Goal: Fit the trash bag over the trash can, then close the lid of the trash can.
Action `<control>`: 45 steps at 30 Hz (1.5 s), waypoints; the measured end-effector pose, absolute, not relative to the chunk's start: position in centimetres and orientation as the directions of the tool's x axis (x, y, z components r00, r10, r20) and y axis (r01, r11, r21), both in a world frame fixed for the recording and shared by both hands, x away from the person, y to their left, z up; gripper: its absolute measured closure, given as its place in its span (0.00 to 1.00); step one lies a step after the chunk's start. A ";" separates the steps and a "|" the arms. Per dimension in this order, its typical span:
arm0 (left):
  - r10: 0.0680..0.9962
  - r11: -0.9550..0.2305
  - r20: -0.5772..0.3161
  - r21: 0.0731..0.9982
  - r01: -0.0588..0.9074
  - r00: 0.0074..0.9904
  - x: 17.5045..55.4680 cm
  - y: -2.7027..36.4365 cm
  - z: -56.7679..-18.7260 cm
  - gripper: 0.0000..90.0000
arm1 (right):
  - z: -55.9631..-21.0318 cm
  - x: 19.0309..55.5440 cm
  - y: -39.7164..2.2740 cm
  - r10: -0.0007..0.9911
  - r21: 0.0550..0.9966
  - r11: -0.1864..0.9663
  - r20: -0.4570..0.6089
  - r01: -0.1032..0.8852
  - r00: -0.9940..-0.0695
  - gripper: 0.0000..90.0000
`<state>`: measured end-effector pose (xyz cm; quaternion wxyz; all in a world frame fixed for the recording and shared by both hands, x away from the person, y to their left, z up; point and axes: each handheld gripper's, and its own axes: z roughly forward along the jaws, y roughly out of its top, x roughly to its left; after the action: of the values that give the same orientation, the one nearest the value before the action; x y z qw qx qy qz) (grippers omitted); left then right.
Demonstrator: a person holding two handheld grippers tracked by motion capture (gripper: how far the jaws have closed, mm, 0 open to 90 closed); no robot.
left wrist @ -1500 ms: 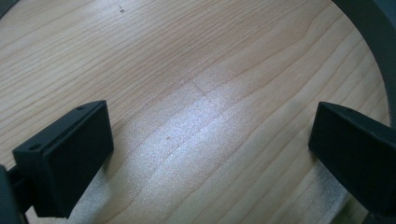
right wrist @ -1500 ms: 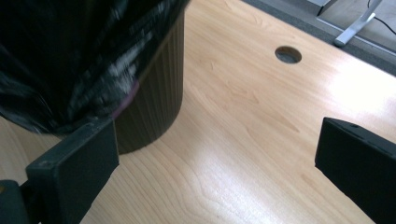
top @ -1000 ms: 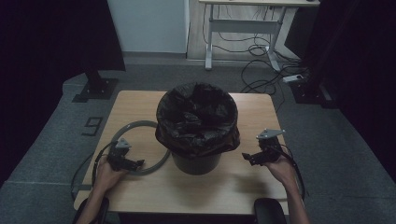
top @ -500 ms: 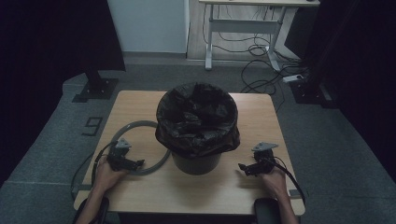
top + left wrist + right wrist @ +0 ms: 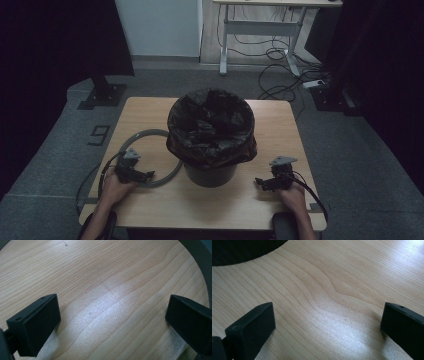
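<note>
Plainly, no readable writing shows on the bin [image 5: 210, 170], which stands mid-desk [image 5: 280, 125] with its black bag [image 5: 210, 125]; the grey ring [image 5: 167, 172] lies beside it. Left gripper [image 5: 145, 176] and right gripper [image 5: 260, 182] hold their jaws wide, gripping nothing, low over bare wood

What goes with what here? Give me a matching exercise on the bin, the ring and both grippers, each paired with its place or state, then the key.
Things:
1. bin
2. grey ring
3. left gripper
4. right gripper

Places or states:
A. open, low over bare wood at the bin's right
B. lies flat on the table, left of the bin
C. stands mid-table, lined with a black bag
D. open, at the near arc of the ring

Pairs: 1-C, 2-B, 3-D, 4-A
</note>
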<state>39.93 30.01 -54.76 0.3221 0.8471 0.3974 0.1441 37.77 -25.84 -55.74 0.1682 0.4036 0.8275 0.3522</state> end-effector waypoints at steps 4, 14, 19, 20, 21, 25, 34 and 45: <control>0.766 -0.477 -0.012 0.660 0.580 0.643 39.9 30.0 -54.8 0.00 | -55.7 37.7 -25.9 0.787 0.719 0.426 0.005 0.550 -0.617 0.00; 0.776 -0.469 -0.032 0.638 0.611 0.630 40.2 29.7 -54.3 0.00 | -55.7 37.6 -25.9 0.787 0.719 0.427 0.005 0.549 -0.618 0.00; 0.774 -0.465 -0.028 0.652 0.599 0.632 40.1 29.5 -53.7 0.01 | -55.7 37.6 -25.9 0.786 0.719 0.426 0.007 0.549 -0.618 0.00; 0.775 -0.463 -0.028 0.655 0.597 0.631 40.1 29.5 -53.6 0.01 | -55.7 37.6 -25.9 0.786 0.719 0.425 0.007 0.549 -0.618 0.00; 0.774 -0.461 -0.029 0.659 0.594 0.633 40.1 29.6 -53.5 0.01 | -55.7 37.6 -25.9 0.786 0.719 0.426 0.007 0.549 -0.618 0.00; 0.779 -0.465 -0.013 0.659 0.591 0.627 40.0 29.9 -53.1 0.01 | -55.7 37.6 -25.9 0.787 0.719 0.425 0.006 0.550 -0.617 0.00; 0.820 -0.412 -0.017 0.678 0.609 0.573 40.3 32.3 -51.7 0.00 | -55.7 37.6 -25.9 0.787 0.719 0.425 0.007 0.550 -0.617 0.00; 0.869 -0.358 -0.009 0.680 0.640 0.495 42.7 36.0 -49.9 0.01 | -55.7 37.6 -25.9 0.787 0.719 0.425 0.007 0.550 -0.617 0.00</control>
<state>42.73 36.02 -49.93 0.3180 0.8039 0.4692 0.1802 37.56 -25.91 -55.74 0.1682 0.4042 0.8272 0.3523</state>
